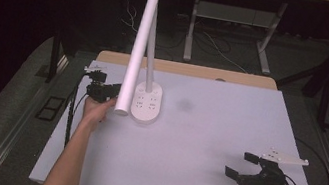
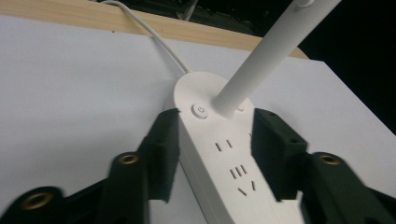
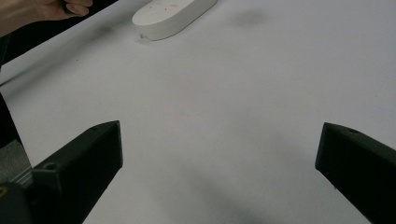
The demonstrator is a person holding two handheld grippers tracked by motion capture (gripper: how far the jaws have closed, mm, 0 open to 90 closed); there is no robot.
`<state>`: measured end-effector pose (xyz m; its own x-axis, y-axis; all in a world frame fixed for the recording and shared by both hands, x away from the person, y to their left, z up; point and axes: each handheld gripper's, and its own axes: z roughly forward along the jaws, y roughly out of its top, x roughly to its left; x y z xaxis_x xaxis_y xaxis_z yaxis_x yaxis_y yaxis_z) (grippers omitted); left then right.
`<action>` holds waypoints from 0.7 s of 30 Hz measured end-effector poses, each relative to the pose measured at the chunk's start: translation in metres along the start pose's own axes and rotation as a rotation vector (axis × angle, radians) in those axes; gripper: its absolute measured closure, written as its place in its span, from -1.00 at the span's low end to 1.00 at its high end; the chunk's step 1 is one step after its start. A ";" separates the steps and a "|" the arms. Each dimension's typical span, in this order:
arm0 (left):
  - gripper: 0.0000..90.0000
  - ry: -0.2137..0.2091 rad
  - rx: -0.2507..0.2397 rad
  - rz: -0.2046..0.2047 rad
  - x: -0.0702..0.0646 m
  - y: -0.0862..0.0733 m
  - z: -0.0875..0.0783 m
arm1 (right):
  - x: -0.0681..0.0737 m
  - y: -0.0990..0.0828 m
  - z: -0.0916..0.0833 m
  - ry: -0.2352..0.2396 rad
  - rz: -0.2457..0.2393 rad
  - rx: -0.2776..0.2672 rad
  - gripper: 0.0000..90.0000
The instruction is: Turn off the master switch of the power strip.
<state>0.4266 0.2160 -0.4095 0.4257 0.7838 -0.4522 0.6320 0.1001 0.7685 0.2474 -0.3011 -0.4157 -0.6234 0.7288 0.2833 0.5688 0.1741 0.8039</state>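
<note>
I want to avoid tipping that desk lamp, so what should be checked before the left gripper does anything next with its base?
1. Lamp base flat on the table: ok.
2. Left gripper straddles the base, jaws on both sides: ok.
3. Pads pressing the base: cannot tell; the left pad looks very close, the right less so.
4. Power button unobstructed: ok.
5. Lamp head overhangs the left hand: not ok, collision risk.
6. Right gripper open, away from the lamp: ok.
</note>
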 end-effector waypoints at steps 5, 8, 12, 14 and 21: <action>-0.44 -0.026 0.015 0.029 -0.006 -0.005 -0.012 | 0.000 0.000 0.000 0.000 -0.001 0.000 -1.00; -0.63 -0.037 0.017 0.048 -0.010 -0.009 -0.019 | 0.000 0.000 0.000 0.000 0.000 -0.001 -1.00; -0.94 -0.075 0.028 0.048 -0.018 -0.016 -0.028 | 0.000 0.000 0.000 0.000 0.000 0.001 -1.00; -1.00 -0.084 0.039 0.067 -0.022 -0.021 -0.033 | 0.000 0.000 0.000 -0.001 0.000 0.001 -1.00; -1.00 -0.088 0.041 0.114 -0.033 -0.037 -0.048 | 0.001 0.000 0.000 -0.001 -0.008 -0.002 -1.00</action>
<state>0.3578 0.2157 -0.4012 0.5499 0.7319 -0.4024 0.6017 -0.0131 0.7986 0.2468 -0.3003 -0.4156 -0.6273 0.7282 0.2760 0.5624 0.1784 0.8074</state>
